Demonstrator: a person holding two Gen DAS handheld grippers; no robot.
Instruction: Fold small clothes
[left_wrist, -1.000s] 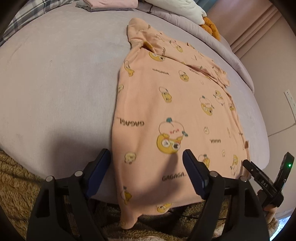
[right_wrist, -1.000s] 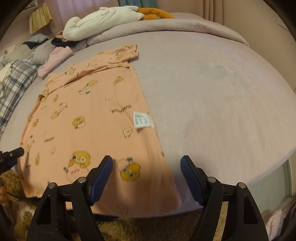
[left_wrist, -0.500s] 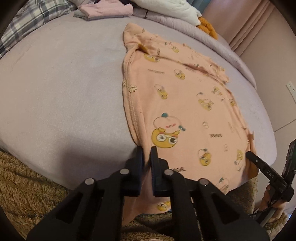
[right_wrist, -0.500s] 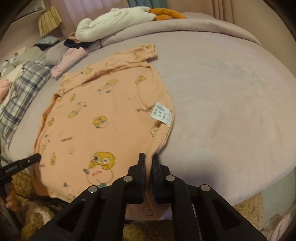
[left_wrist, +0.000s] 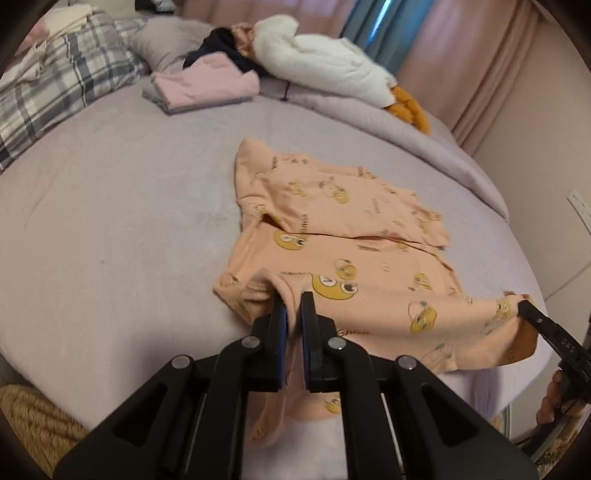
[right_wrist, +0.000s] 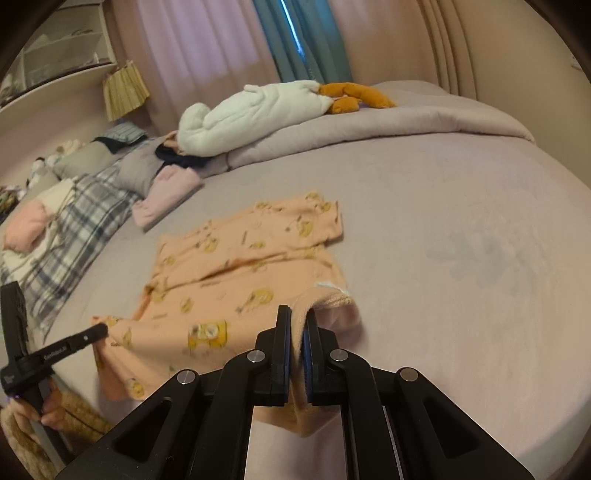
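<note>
A home bedroom — bed (right_wrist: 443, 206), pillows (left_wrist: 55, 92), curtains (right_wrist: 207, 40).

Open bedsheet is left on the bed (right_wrist: 461, 229) right of the shirt (right_wrist: 236, 266) and along the near edge. The far edge is blocked by a rolled duvet (right_wrist: 332, 133) topped with a white plush (right_wrist: 255, 110); the far-left corner is taken by folded clothes (left_wrist: 207, 83) and a plaid blanket (left_wrist: 55, 96).
</note>
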